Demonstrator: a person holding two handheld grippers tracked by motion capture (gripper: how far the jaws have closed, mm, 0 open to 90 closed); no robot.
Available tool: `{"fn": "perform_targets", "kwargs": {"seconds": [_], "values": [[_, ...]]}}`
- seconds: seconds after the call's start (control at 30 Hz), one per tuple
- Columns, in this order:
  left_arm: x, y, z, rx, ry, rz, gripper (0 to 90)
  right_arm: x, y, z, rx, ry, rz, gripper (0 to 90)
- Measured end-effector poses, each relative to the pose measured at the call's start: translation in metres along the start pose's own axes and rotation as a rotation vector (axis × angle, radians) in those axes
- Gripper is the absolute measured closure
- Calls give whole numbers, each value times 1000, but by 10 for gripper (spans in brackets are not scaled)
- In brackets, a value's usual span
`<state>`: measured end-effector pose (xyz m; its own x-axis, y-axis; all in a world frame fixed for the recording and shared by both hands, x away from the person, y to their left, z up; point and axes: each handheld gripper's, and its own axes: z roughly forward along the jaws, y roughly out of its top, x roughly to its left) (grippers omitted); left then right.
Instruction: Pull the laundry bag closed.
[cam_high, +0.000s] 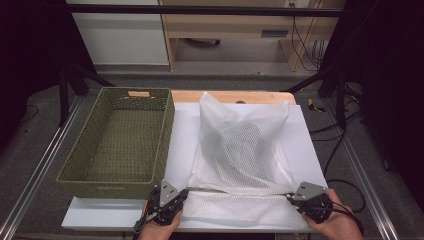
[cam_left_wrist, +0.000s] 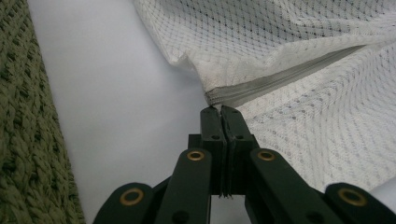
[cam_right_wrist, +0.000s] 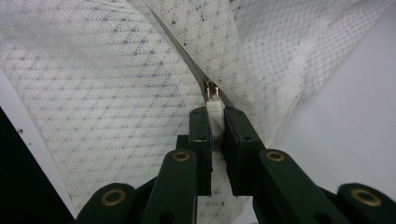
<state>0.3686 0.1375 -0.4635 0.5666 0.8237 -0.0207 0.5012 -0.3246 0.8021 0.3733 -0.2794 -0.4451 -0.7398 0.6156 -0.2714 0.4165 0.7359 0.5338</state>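
You have the white mesh laundry bag (cam_high: 243, 150) lying on the table beside the green basket (cam_high: 120, 142), your left gripper (cam_left_wrist: 220, 111) clamped on its zipper end, your right gripper (cam_right_wrist: 215, 114) pinching the zipper pull (cam_right_wrist: 213, 100); it looks light and floppy, so keep it taut.
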Motion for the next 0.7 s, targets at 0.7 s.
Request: {"fn": "perform_targets", "kwargs": {"seconds": [0.7], "values": [[3,0,-2,-7,6,-5,890,-4,-10,-7,21,-14,3,822]]}}
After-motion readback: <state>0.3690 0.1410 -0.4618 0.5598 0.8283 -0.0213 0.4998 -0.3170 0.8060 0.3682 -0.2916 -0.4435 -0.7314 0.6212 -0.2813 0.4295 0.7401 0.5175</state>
